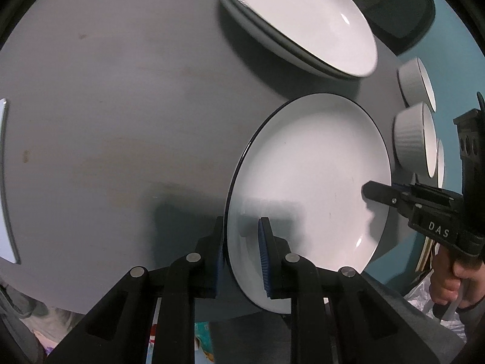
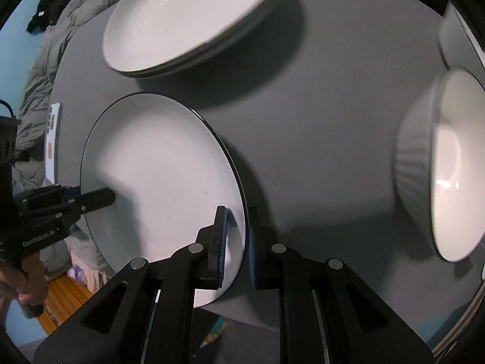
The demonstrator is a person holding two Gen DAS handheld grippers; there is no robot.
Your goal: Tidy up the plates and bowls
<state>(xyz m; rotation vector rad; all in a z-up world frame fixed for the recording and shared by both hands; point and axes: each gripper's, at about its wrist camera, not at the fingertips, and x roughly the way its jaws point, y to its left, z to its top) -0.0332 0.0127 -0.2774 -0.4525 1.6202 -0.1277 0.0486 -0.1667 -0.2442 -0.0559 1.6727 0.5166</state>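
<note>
- Grey round table (image 1: 121,106) carries all the tableware; a teal floor shows past its edge in both wrist views.
- Landmark: white plate with a dark rim (image 1: 312,182), (image 2: 157,176), held at the near edge of the table. It is round, so it has no long axis; its face is turned up and it overhangs the table edge towards the cameras. Whether its underside touches the table cannot be told.
- Left gripper (image 1: 242,257) pinches the plate's rim: one blue-padded finger over the face, the other under the rim.
- Right gripper (image 2: 238,242) straddles the opposite side of the same rim, pads on either side of it. Seen from the left wrist view (image 1: 368,189), only one finger tip lies over the plate; its partner is hidden below.
- Stack of white plates (image 1: 303,24), (image 2: 188,21) sits beyond the held plate, well apart from it; the count in the stack is hard to make out.
- Ribbed white bowls (image 1: 412,139), (image 2: 439,163) stand to the right of the held plate, near the table edge; the closest is motion-blurred in the right wrist view.
- Grey padded jacket (image 2: 45,69) lies left of the plate, off the table.
- Camera housings and fisheye borders cut off the lower corners of both views.
</note>
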